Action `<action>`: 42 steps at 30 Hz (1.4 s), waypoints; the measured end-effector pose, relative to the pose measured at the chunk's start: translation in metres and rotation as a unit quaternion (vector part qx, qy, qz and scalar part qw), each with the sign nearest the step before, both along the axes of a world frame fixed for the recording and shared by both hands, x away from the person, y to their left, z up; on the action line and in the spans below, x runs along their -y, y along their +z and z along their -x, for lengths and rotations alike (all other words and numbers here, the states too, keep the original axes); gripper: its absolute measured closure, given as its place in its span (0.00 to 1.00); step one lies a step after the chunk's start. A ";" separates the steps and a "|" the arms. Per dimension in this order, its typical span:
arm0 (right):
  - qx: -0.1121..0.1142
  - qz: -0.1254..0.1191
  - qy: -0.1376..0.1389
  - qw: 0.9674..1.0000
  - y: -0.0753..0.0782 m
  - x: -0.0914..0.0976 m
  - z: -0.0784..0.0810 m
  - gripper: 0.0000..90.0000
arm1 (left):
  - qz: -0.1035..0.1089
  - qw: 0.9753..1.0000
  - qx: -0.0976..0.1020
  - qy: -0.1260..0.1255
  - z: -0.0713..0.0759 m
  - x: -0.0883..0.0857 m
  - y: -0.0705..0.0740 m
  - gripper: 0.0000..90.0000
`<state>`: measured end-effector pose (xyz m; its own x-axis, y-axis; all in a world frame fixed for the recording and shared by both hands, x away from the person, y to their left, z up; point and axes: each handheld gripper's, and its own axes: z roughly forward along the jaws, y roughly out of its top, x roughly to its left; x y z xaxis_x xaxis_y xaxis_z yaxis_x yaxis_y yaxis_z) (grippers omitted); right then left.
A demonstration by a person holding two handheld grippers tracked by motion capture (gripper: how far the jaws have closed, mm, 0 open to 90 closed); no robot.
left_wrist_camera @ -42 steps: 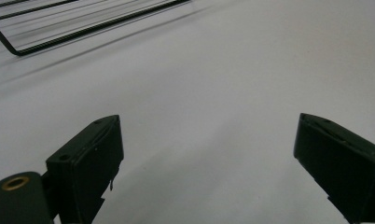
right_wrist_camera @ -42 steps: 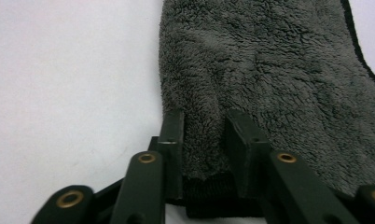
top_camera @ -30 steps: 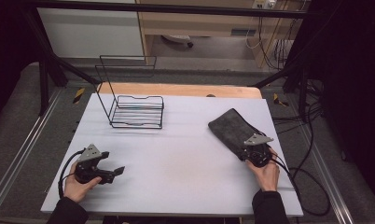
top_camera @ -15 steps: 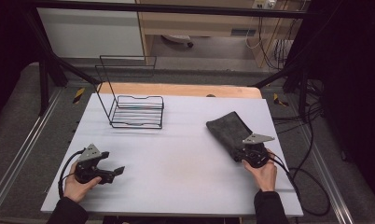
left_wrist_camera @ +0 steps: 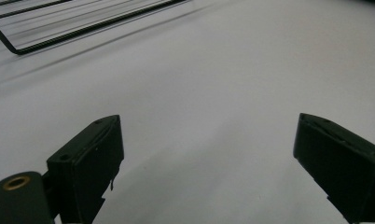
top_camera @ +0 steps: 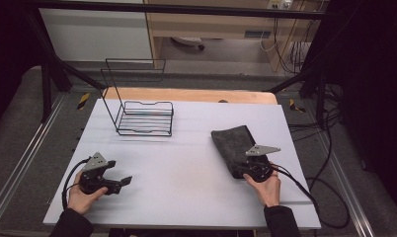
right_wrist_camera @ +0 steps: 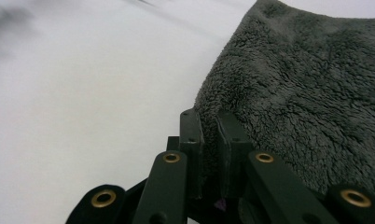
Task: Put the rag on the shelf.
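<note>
a white counter (top_camera: 186,163) carries a black wire rack (top_camera: 139,111) at its far left and a dark grey fleece cloth (top_camera: 231,145) at its right centre.

right gripper (right_wrist_camera: 209,123): clenched on the near edge of the cloth. in the right gripper view the two black jaws stand almost together with the fleece edge pinched between them; the rest of the cloth spreads away up and to the right, lying on the counter. in the high view this gripper (top_camera: 246,170) sits at the near end of the cloth, held by the person's right hand (top_camera: 265,187), with its grey three-cornered plate on top and its cable trailing off to the right over the counter.

left gripper (left_wrist_camera: 209,154): released. in the left gripper view the jaws stand wide apart with bare counter between them and nothing held; the rack's base wires (left_wrist_camera: 83,25) cross the upper left corner. in the high view this gripper (top_camera: 122,181) rests low at the near left of the counter in the person's left hand (top_camera: 83,195), well apart from both the rack and the cloth.
</note>
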<state>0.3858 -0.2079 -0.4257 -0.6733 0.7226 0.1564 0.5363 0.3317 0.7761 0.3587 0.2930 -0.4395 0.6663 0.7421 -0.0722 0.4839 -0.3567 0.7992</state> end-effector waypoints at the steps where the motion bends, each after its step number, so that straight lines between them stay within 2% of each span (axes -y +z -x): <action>1: -0.004 -0.006 0.002 1.000 0.000 -0.003 0.001 0.92 | -0.001 1.000 0.000 0.001 0.000 0.000 0.000 0.09; 13: -0.018 -0.021 0.043 0.999 0.000 -0.034 0.012 0.92 | -0.004 1.000 0.000 0.003 0.000 0.001 0.000 0.09; 17: -0.022 -0.032 0.059 0.998 0.001 -0.046 0.017 0.92 | -0.004 1.000 0.000 0.003 0.000 0.001 0.000 0.09; 24: -0.021 -0.034 0.086 0.995 0.001 -0.068 0.024 0.92 | -0.003 1.000 0.000 0.005 0.000 0.000 0.001 0.09; 30: -0.028 -0.040 0.104 0.993 -0.002 -0.083 0.027 0.92 | -0.005 1.000 0.001 0.005 0.000 0.001 0.001 0.09; 39: -0.026 -0.044 0.126 0.991 -0.005 -0.105 0.034 0.92 | -0.003 1.000 0.000 0.007 0.000 0.001 0.001 0.08; 42: -0.029 -0.051 0.136 0.989 -0.006 -0.112 0.036 0.92 | -0.004 1.000 -0.002 0.006 0.000 0.001 0.001 0.08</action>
<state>0.3502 -0.0960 -0.4322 -0.8286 0.4941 0.2631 0.4819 0.3906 0.7843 0.3585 0.2922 -0.4386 0.6565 0.7512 -0.0684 0.4909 -0.3567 0.7948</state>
